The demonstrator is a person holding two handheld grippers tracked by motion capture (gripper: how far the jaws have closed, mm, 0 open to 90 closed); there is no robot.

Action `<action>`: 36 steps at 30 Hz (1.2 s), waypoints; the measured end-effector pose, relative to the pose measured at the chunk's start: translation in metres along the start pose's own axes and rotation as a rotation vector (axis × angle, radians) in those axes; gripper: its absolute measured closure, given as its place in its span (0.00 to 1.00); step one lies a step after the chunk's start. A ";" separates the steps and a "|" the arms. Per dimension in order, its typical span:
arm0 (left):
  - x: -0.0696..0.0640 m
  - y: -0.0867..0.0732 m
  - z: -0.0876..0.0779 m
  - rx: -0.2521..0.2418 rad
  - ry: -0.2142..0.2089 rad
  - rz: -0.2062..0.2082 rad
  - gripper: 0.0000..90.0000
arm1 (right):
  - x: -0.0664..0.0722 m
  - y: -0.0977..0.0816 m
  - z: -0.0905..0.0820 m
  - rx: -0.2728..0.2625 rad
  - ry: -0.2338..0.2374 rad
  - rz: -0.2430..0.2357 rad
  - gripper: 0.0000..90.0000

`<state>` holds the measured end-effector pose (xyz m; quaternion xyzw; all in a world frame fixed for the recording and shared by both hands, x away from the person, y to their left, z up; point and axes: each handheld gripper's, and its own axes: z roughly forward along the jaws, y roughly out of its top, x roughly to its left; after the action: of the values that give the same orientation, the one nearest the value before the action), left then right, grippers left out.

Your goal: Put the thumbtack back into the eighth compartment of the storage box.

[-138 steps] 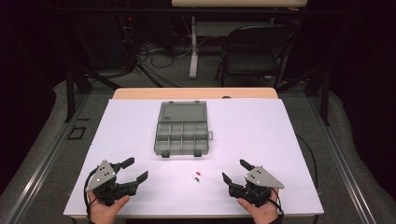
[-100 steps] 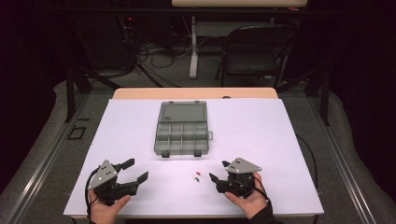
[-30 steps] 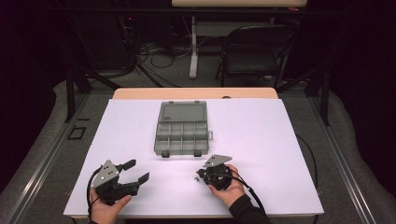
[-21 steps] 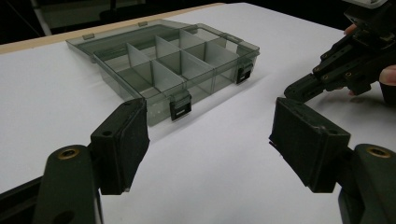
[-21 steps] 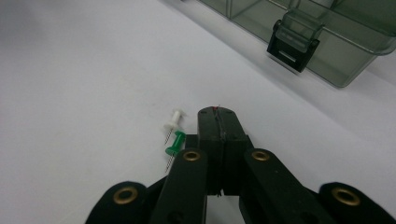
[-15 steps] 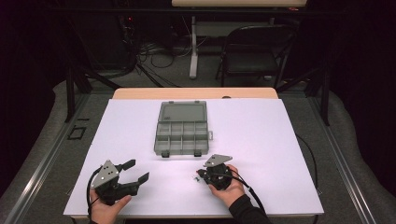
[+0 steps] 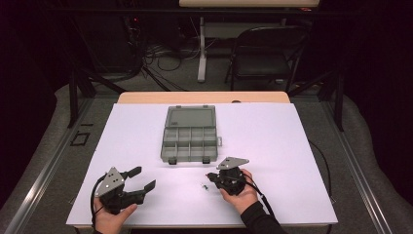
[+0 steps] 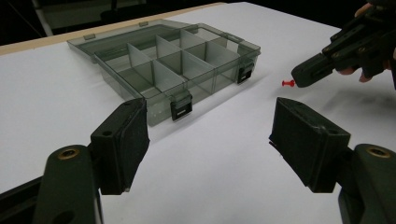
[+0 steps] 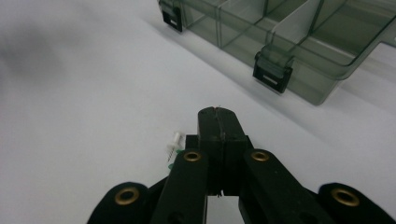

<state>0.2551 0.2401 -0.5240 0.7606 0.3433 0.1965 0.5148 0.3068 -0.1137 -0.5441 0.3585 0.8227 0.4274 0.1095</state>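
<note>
Found right fingers (image 9: 217,126) pressed shut, red pushpin (image 8: 288,83) at their tips, white pushpin (image 9: 175,142) just beside them, left fingers (image 8: 123,140) open and empty; needed a checked, centred grip before lifting.

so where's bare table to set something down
Free: the white sheet right of the organizer box, the stretch left of it, and the strip between the left gripper and the pushpins. Crowded: around the pushpins at the right gripper, just before the box's latches.

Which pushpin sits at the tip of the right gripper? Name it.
The red pushpin, at the right gripper's tip; the white pushpin lies farther back beside the jaws.
</note>
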 end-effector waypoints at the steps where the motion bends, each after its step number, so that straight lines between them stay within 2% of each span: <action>1: 0.000 0.000 0.000 0.000 -0.001 0.000 0.30 | -0.001 0.001 -0.002 -0.004 -0.004 -0.003 1.00; 11: 0.000 0.000 0.001 -0.002 -0.004 -0.005 0.30 | -0.006 0.026 -0.016 -0.028 -0.050 -0.042 1.00; 19: 0.000 0.000 0.001 0.000 -0.007 -0.005 0.30 | -0.006 0.049 -0.019 -0.036 -0.083 -0.070 1.00; 36: -0.001 0.000 0.001 0.002 -0.011 0.000 0.30 | -0.018 0.069 -0.005 -0.021 -0.111 -0.032 1.00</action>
<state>0.2554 0.2389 -0.5246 0.7621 0.3405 0.1921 0.5161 0.3510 -0.1032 -0.4893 0.3671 0.8166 0.4135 0.1654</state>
